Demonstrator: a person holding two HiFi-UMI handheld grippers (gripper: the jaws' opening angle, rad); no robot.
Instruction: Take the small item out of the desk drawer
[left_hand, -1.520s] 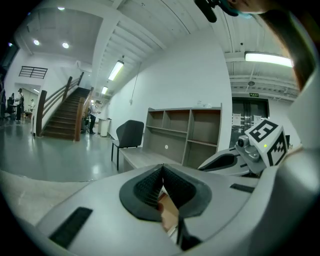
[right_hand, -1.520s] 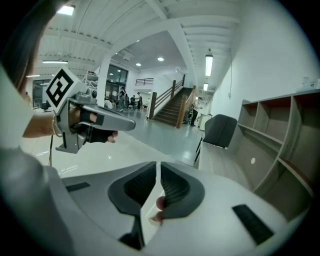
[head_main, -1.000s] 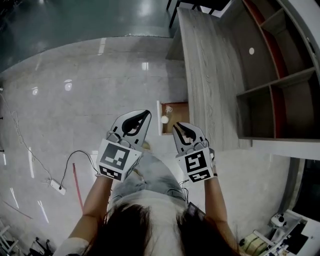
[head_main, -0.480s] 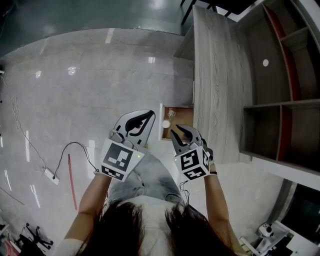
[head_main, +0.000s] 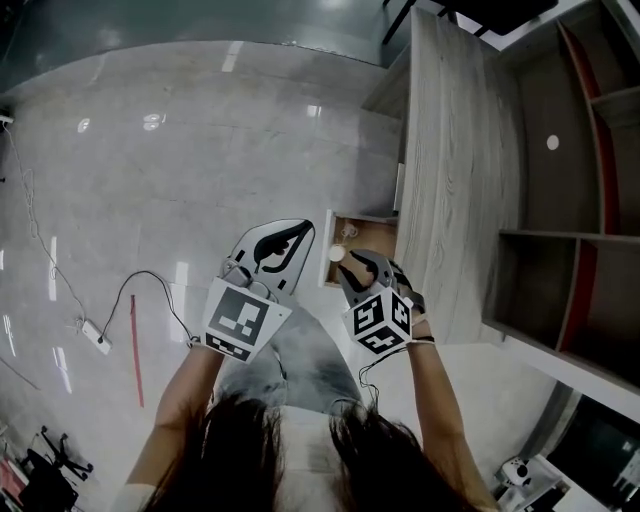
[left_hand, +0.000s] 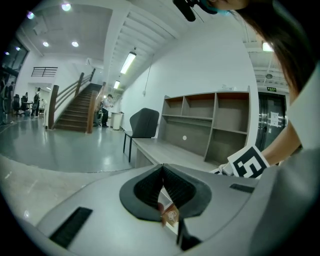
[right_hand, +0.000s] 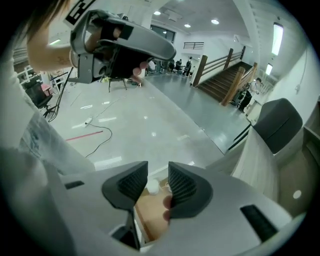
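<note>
Two grippers up at chest height, over a pale polished floor. Far left on the floor: a black cable (head_main: 150, 300) running to a power strip (head_main: 88, 333).

Left gripper (head_main: 292, 238): jaws pressed together. Its own view shows a small packet (left_hand: 170, 215), brown with a pale print, pinched low between the pads (left_hand: 150, 187). What kind of packet I cannot tell. It is held in the air, clear of the drawer.

Drawer (head_main: 375, 235): pulled out from the desk's front edge, wooden bottom showing. A white round thing (head_main: 336, 254) lies just inside its front panel, with something pale and thin beside it, too small to name.

Right gripper (head_main: 357, 268): hangs over the drawer's near edge. Jaws apart and opening, nothing between the pads, and through the gap the drawer bottom (right_hand: 150, 220) and the white round thing (right_hand: 152, 188) show.

Desk (head_main: 450, 180): grey wood-grain top. Open shelves (head_main: 570, 200) stand along its far right edge.
</note>
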